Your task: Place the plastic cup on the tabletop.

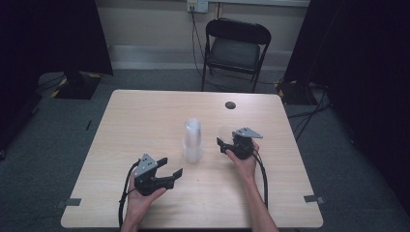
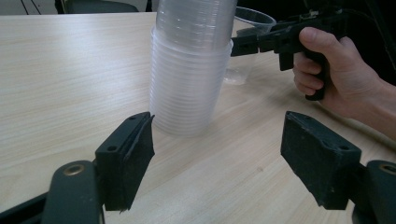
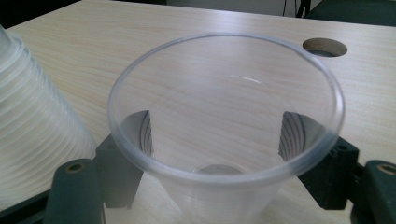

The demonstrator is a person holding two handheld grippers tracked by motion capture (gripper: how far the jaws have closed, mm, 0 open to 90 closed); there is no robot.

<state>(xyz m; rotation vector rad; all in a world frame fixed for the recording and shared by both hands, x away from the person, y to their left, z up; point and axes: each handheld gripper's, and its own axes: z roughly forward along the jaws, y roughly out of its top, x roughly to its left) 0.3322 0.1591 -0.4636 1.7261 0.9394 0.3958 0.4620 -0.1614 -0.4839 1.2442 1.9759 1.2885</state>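
Cup (image 3: 224, 135) was bracketed, upright, by the right tool (image 1: 227, 143) beside the stack (image 1: 192, 141); left tool (image 1: 170, 166) was released.

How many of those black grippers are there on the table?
2: the left gripper sits near the stack of cups; the right gripper surrounds a single clear cup.

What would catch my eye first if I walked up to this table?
Probably the tall stack of clear plastic cups standing near the middle of the wooden table. Just to its right, the right gripper has a single clear cup upright between its jaws, while the left gripper waits open and empty in front of the stack. Behind the table stands a black folding chair.
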